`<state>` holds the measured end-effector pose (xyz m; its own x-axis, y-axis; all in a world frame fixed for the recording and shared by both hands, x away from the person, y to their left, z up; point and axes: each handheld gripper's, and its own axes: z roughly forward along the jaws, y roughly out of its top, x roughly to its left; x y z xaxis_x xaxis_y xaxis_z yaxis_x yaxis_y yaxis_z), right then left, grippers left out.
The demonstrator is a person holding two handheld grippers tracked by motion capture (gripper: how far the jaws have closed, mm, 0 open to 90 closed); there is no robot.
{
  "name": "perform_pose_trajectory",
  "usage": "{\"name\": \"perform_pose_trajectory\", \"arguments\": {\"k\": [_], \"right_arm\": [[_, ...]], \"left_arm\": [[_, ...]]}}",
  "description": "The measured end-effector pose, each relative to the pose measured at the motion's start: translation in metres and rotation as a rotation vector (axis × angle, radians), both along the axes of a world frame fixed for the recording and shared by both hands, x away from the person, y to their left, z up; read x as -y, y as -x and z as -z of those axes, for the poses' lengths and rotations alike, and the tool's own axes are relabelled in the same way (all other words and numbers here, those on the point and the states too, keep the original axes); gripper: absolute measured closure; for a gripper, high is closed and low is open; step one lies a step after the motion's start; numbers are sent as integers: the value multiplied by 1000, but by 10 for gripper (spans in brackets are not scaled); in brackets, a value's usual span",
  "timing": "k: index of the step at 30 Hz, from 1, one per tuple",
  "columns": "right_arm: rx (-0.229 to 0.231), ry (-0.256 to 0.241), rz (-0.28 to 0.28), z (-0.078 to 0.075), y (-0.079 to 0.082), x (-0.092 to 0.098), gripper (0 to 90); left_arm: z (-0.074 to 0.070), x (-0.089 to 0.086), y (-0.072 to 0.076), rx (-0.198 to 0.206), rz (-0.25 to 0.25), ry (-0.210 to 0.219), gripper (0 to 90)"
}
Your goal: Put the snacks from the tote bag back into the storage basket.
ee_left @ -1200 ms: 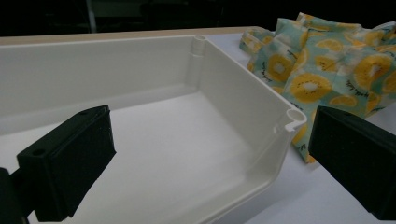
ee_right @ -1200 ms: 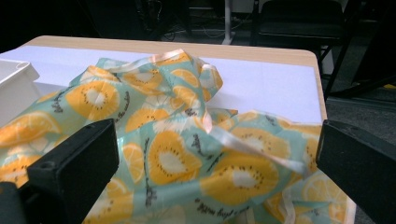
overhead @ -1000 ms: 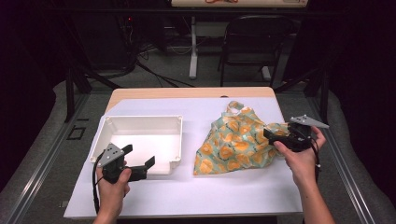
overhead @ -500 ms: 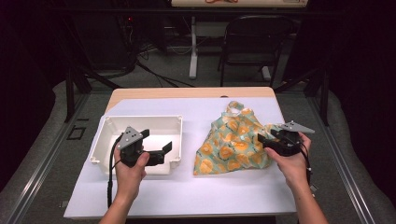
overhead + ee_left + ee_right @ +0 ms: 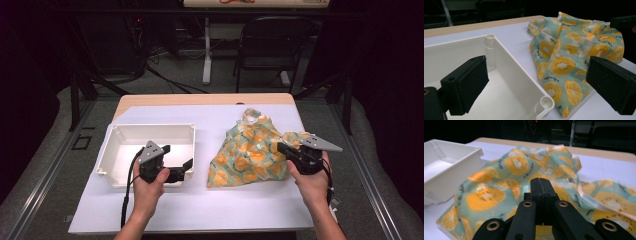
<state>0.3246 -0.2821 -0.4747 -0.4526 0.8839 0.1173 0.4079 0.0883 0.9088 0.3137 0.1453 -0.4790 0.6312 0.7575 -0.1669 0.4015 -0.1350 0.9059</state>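
The right gripper [image 5: 284, 149] has its jaws pressed together at the right edge of the fruit-print cloth bag [image 5: 248, 152], which lies right of the white plastic bin [image 5: 114, 145]. The left gripper [image 5: 179, 161] hangs spread over the bin's near right corner.

overhead plus two close views, sharing cloth [image 5: 250, 152].

left gripper [image 5: 176, 162] jaws wide apart, right gripper [image 5: 283, 148] jaws closed

The left gripper [image 5: 176, 161] now hovers over the white bin's [image 5: 116, 131] near right corner, its open fingers [image 5: 465, 85] closer to the fruit-print cloth [image 5: 247, 152].
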Motion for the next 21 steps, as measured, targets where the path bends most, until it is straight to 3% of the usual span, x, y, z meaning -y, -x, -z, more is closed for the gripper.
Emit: {"name": "perform_pose_trajectory", "arguments": {"k": [4, 5, 6, 7, 9, 12, 14, 16, 19, 21], "right_arm": [[46, 16, -12, -8, 5, -4, 900], [56, 36, 1, -10, 3, -4, 878], [60, 47, 25, -11, 0, -3, 770], [39, 44, 39, -11, -7, -2, 649], [-24, 38, 57, -6, -22, 2, 502], [-75, 2, 120, 6, -40, 3, 290], [-111, 1, 131, 12, -48, 2, 265], [-146, 9, 121, 17, -51, 0, 290], [-170, 30, 84, 22, -51, -3, 605], [-168, 17, 57, 21, -48, -4, 806]], "left_arm": [[2, 3, 0, -6, 8, -6, 55], [2, 3, 0, -11, 9, -1, 57], [2, 3, 0, -11, 9, -1, 57], [4, 5, -2, -18, 12, 12, 57], [6, 7, -4, -27, 13, 10, 60], [8, 10, -5, -35, 18, 6, 62], [9, 11, -4, -35, 21, -5, 64], [10, 10, -5, -37, 18, -2, 66], [11, 9, -5, -43, 16, 11, 68], [11, 9, -5, -41, 16, 18, 74]]}}
